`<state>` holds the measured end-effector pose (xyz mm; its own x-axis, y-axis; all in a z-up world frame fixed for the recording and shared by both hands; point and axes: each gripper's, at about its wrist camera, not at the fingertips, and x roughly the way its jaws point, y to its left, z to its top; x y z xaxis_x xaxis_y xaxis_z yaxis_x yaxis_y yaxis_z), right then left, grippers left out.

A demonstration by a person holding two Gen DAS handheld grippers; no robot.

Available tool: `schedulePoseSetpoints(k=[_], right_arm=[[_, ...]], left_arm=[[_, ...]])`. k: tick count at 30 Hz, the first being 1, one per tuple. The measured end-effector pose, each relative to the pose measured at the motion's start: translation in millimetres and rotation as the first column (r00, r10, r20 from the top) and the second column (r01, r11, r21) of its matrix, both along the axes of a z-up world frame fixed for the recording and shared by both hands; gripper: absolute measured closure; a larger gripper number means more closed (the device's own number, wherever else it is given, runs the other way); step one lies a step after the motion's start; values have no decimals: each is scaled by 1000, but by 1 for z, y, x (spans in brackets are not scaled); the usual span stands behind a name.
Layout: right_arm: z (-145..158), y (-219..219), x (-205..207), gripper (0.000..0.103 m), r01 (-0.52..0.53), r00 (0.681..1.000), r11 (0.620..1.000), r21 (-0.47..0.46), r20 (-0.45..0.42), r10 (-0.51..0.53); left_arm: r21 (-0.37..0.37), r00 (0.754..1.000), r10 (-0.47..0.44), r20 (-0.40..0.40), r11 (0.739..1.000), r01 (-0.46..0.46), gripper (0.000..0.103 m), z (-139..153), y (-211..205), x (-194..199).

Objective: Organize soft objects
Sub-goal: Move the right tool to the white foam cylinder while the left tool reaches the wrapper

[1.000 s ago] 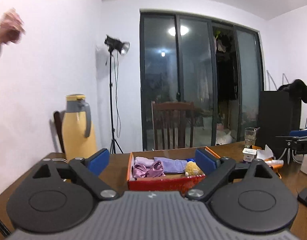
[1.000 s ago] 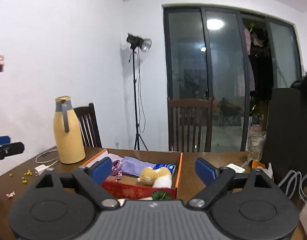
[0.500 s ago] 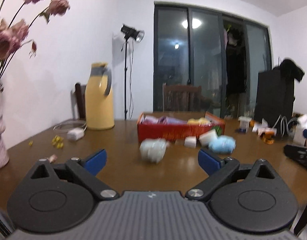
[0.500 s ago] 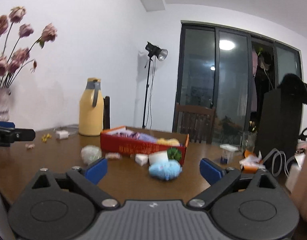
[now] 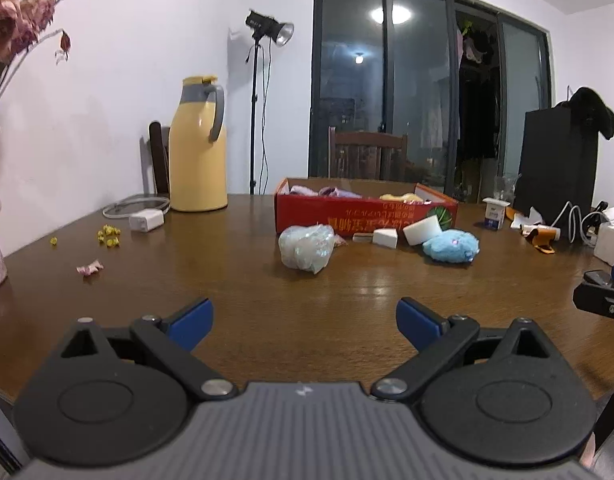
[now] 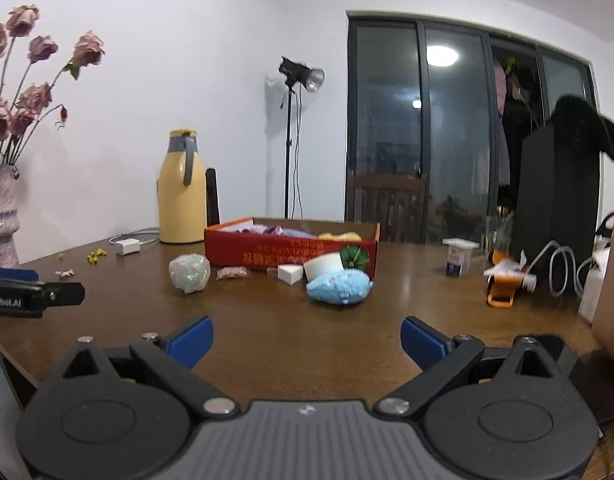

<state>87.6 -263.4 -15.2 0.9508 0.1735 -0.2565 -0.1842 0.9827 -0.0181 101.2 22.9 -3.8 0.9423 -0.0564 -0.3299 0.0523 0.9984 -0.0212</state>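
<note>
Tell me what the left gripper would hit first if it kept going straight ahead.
Probably the pale plastic-wrapped bundle, lying almost dead ahead of the open left gripper on the table. Since it points slightly downward, it might touch bare tabletop short of the bundle; depth is hard to judge.

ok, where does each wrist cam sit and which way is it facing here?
Left wrist: on the left hand-held gripper, low over the table, facing the red box; own open blue fingers show, right hand-held gripper at right edge.
Right wrist: on the right hand-held gripper, same heading; own open fingers, left hand-held gripper at left edge.
Shared: red box, blue plush, yellow jug.
</note>
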Motion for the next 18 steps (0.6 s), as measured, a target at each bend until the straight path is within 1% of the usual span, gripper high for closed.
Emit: schedulePoseSetpoints(k=[3,8,9,10,14,16,18], right_arm=[[-4,1,15,4,-8,1000,1000,-4,-27,7],[-6,5,49,6,-14,998,1000,7,-63,14],[-6,6,56,8,-14,997,1000,10,-70,14],[-5,6,64,10,-16,997,1000,14,-78,17],[0,7,102,12,-18,995,999,38,-102,21],[3,7,121,15,-19,994,999,47,-106,24],[7,5,141,15,-17,995,999,51,-102,23]], left_arm=[[-1,1000,1,-15,1000,-1,3,-2,-2,16],[11,1000,1,-16,1000,-1,3,0,-7,47],[14,1000,0,-20,1000,0,3,0,-9,54],[17,1000,2,-27,1000,-2,3,0,-10,63],[14,999,0,-46,1000,1,3,-3,-14,95],[14,998,9,-60,1000,-9,3,-3,-17,111],[12,999,-14,-53,1000,15,3,1,-22,124]])
